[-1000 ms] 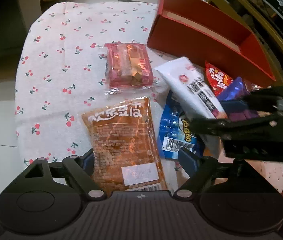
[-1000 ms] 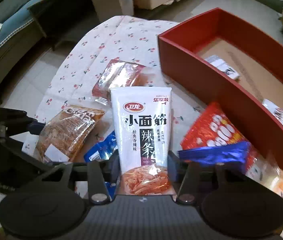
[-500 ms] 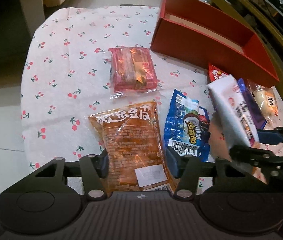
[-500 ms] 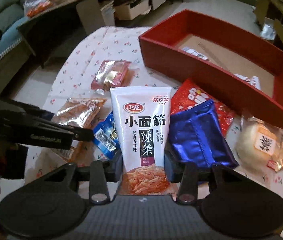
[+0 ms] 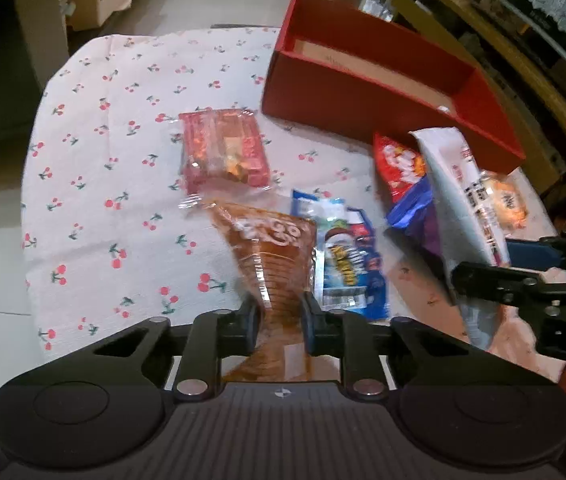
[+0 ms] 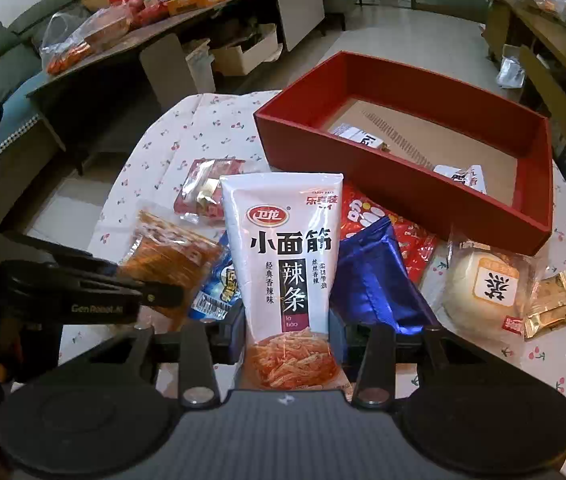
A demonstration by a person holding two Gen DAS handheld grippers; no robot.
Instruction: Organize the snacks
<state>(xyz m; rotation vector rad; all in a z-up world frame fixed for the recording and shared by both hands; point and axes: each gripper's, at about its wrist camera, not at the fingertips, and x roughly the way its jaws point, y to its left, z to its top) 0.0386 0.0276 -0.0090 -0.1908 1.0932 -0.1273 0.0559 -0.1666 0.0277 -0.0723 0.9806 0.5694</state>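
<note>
Left wrist view
- Left gripper (image 5: 279, 322): jaws have just been closing and now pinch the lower part of the orange snack pack (image 5: 273, 264), which crumples between the pads.
- Orange snack pack: its top points to 12 o'clock, toward the red cellophane pack (image 5: 223, 148).
- Blue packet (image 5: 347, 264): flat on the cherry-print tablecloth (image 5: 103, 184), just beside the orange pack at its 3 o'clock.
- Red box (image 5: 363, 104): at 1 o'clock, open top, on the cloth.
- Right gripper (image 5: 523, 284): enters from 3 o'clock, clamped on the white pouch (image 5: 463, 200), which hangs tilted above the purple bag (image 5: 419, 216) and the red bag (image 5: 399, 164).

Right wrist view
- Right gripper (image 6: 289, 336): jaws press both sides of the white pouch (image 6: 287, 256), held upright, label facing the camera.
- Red box (image 6: 363, 172): at 1 o'clock beyond the pouch; two small white packets lie on its cardboard floor.
- Purple bag (image 6: 371, 280): at 3 o'clock of the pouch, lying over the red bag (image 6: 387, 224).
- Round bun pack (image 6: 487, 288): at 3 o'clock, near the box's near wall, touching a small gold packet (image 6: 551, 312).
- Left gripper (image 6: 155, 294): at 9 o'clock, on the orange snack pack (image 6: 167, 260).
- Blue packet (image 6: 219, 288): between the orange pack and the pouch.
</note>
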